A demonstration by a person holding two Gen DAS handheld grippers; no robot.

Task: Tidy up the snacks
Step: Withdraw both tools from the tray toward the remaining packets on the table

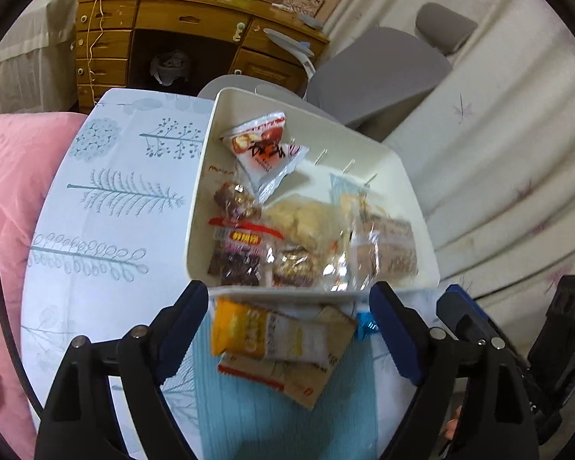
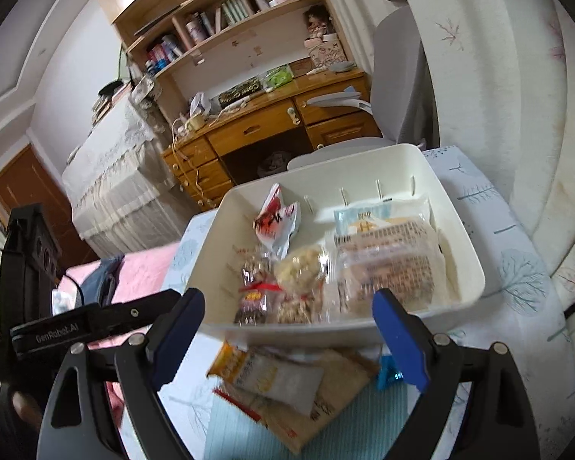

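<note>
Both claws empty and spread wide, nothing between the blue pads. Left claw point(image 1: 287, 329) hangs over the near pile of snacks; right claw point(image 2: 289, 339) does the same from the other side, and in the left wrist view its blue tip and black body show at the lower right edge just beside the left one. White bin point(image 1: 410, 191) sits on the surface point(image 1: 107, 207), a small round top under a pale blue cloth with printed trees and leaves. Inside the bin: red-and-white packet point(image 1: 266, 145) at the far end, a dark brown wrapped bar point(image 1: 235, 201) below it, a red-banded dark pack point(image 1: 235, 258) at the near wall, a clear bag of pale yellow puffs point(image 1: 303, 220) in the middle, a large clear pack with printed text point(image 2: 387, 264) filling the right side. Outside the bin, touching or just beside its near wall, loose snacks lie stacked on a teal ribbed mat point(image 1: 272, 421): an orange-and-white oat bar point(image 1: 264, 331) on top of a flat tan packet with a red edge point(image 1: 306, 377), plus a small shiny blue wrapper point(image 1: 366, 326) to the right. Frames are motion-blurred, labels not readable. Background: wooden desk point(image 2: 272, 122) with shelves, grey chair point(image 1: 379, 73), pink bedding point(image 1: 15, 176) on the left, cream curtain on the right.
</note>
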